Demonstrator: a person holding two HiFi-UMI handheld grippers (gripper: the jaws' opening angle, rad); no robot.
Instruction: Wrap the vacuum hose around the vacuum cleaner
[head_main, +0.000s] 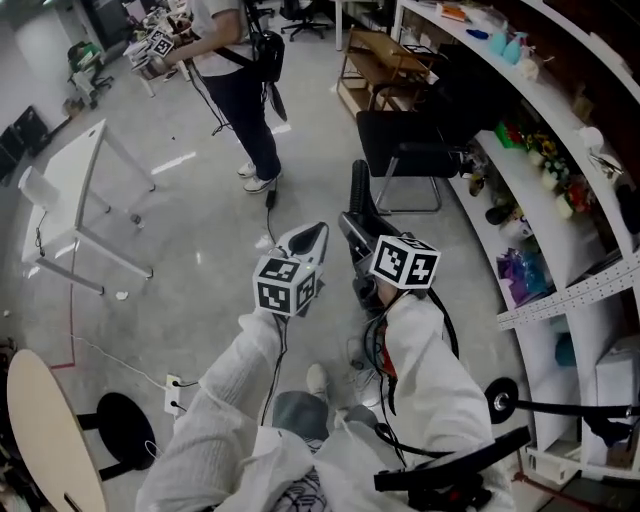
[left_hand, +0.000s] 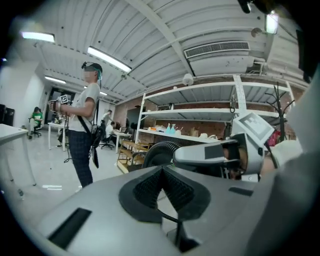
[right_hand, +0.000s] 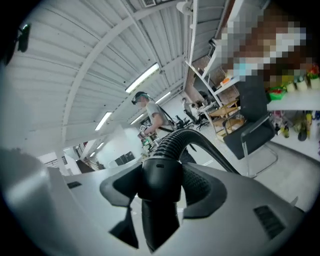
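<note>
The black ribbed vacuum hose (right_hand: 192, 139) arcs up and off to the right from my right gripper (right_hand: 160, 175), which is shut on the hose's smooth black end cuff (right_hand: 159, 172). In the head view the right gripper (head_main: 352, 228) is at centre, with the hose (head_main: 360, 192) standing up from its jaws. My left gripper (head_main: 312, 238) hovers just left of it. Its ribbed pads (left_hand: 150, 187) meet at the tips with nothing between them. From the left gripper view, the right gripper (left_hand: 220, 155) and the hose (left_hand: 159, 151) are close ahead. I cannot make out the vacuum cleaner's body.
A person (head_main: 240, 80) with grippers stands ahead on the grey floor. A black chair (head_main: 400, 150) and long cluttered shelves (head_main: 560, 150) line the right side. A white table (head_main: 70, 190) is at left, a round tabletop (head_main: 40, 430) at bottom left, a power strip (head_main: 172, 392) near my feet.
</note>
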